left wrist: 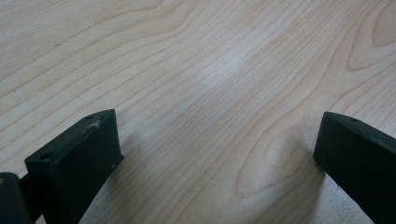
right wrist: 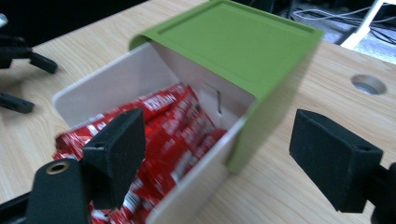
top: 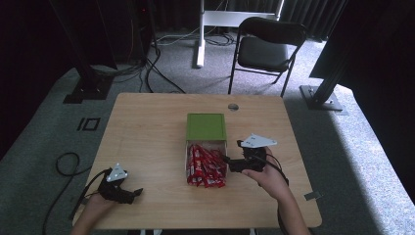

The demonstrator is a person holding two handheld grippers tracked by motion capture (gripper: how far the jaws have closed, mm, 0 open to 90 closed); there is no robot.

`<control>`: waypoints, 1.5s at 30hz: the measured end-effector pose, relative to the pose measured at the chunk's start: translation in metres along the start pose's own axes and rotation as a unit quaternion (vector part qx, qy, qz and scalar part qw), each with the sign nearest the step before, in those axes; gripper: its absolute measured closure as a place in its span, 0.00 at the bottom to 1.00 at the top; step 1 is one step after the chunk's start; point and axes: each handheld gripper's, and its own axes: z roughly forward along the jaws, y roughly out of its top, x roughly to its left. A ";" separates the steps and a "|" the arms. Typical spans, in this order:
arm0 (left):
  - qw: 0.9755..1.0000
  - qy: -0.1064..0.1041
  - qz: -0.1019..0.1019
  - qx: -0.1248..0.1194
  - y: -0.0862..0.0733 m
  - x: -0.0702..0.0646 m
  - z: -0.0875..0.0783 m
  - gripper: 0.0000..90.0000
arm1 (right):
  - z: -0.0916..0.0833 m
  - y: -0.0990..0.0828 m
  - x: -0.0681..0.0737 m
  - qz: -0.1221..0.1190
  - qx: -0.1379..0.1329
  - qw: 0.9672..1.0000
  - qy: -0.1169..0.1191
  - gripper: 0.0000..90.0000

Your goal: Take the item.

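A green box (top: 206, 127) lies at the table's middle with its white drawer (top: 187, 149) slid out toward the person. Several red packets (top: 205, 167) fill the drawer and heap past its front end. My right gripper (top: 228, 163) is open at the drawer's right side. In the right gripper view the green box (right wrist: 233, 42) is ahead, and my right gripper (right wrist: 224, 158) straddles the drawer's near wall (right wrist: 196, 189), one jaw over the red packets (right wrist: 170, 128), the other outside. My left gripper (top: 136, 193) rests open near the front left, with only bare wood between its jaws (left wrist: 217, 149).
The wooden table (top: 147, 127) has a round cable hole (top: 233, 106) behind the box. A black folding chair (top: 266, 46) and black stand legs (top: 323, 95) are on the carpet beyond. My left gripper (right wrist: 18, 60) shows far off in the right gripper view.
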 end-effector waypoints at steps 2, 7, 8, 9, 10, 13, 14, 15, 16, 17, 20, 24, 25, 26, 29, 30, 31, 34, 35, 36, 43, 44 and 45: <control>1.000 0.000 0.001 0.000 0.000 0.000 0.000 0.02 | 0.005 0.003 0.005 -0.004 0.000 1.000 0.008 0.21; 1.000 0.000 0.000 0.000 0.000 0.000 0.000 0.02 | 0.016 0.009 0.017 -0.015 0.003 1.000 0.025 0.22; 1.000 0.000 0.000 0.000 0.000 0.000 0.000 0.02 | 0.019 0.010 0.019 -0.017 0.004 0.999 0.027 0.22; 1.000 0.000 0.000 0.000 0.000 0.000 0.000 0.02 | 0.020 0.011 0.021 -0.018 0.005 0.999 0.029 0.23; 1.000 0.000 0.000 0.000 0.000 0.000 0.000 0.02 | 0.022 0.012 0.023 -0.022 0.005 0.999 0.031 0.23; 1.000 0.000 0.000 0.000 0.000 0.000 0.000 0.02 | 0.029 0.015 0.029 -0.030 0.007 0.999 0.037 0.24; 1.000 0.000 0.000 0.000 0.000 0.000 0.000 0.02 | 0.030 0.016 0.031 -0.029 0.008 0.999 0.039 0.25; 1.000 0.000 0.001 0.000 0.000 0.000 0.000 0.02 | 0.032 0.016 0.033 -0.029 0.008 0.999 0.040 0.25; 1.000 0.000 0.001 0.000 0.000 0.000 0.000 0.02 | 0.034 0.017 0.036 -0.031 0.010 0.999 0.043 0.25; 1.000 0.000 0.001 0.000 0.000 0.000 0.000 0.02 | 0.036 0.017 0.038 -0.032 0.010 0.998 0.045 0.25; 1.000 0.000 0.002 0.000 0.000 0.000 0.000 0.02 | 0.042 0.019 0.044 -0.032 0.012 0.998 0.050 0.26; 1.000 0.000 0.001 0.000 0.000 0.000 0.000 0.02 | 0.048 0.020 0.052 -0.035 0.014 0.998 0.058 0.27; 1.000 0.000 0.001 0.000 0.000 0.000 0.000 0.02 | 0.050 0.020 0.055 -0.036 0.015 0.997 0.060 0.27; 1.000 0.000 0.001 0.000 0.000 0.000 0.000 0.02 | 0.051 0.020 0.056 -0.035 0.015 0.997 0.061 0.27; 1.000 0.000 0.001 0.000 0.000 0.000 0.000 0.02 | 0.056 0.020 0.061 -0.037 0.021 0.997 0.057 0.29; 1.000 0.000 0.001 0.000 0.000 0.000 0.000 0.02 | 0.058 0.020 0.062 -0.042 0.024 0.997 0.055 0.30; 1.000 0.000 0.001 0.000 0.000 0.000 0.000 0.02 | 0.059 0.019 0.064 -0.041 0.024 0.997 0.055 0.30; 1.000 0.000 0.001 0.000 0.000 0.000 0.000 0.02 | 0.063 0.019 0.069 -0.053 0.020 0.998 0.030 0.34; 1.000 0.000 0.001 0.000 0.000 0.000 0.000 0.02 | 0.064 0.019 0.069 -0.046 0.019 0.998 0.033 0.34; 1.000 0.000 0.001 0.000 0.000 0.000 0.000 0.02 | 0.065 0.019 0.070 -0.041 0.018 0.998 0.038 0.36; 1.000 -0.002 0.003 0.000 0.000 0.000 0.000 0.02 | 0.073 0.016 0.074 -0.039 0.025 0.999 0.026 0.38; 1.000 -0.002 0.003 0.000 0.000 0.000 0.000 0.02 | 0.076 0.016 0.074 -0.032 0.024 0.999 0.026 0.45; 1.000 -0.002 0.003 0.000 0.000 0.000 0.000 0.02 | 0.078 0.015 0.074 -0.023 0.026 0.999 0.029 0.46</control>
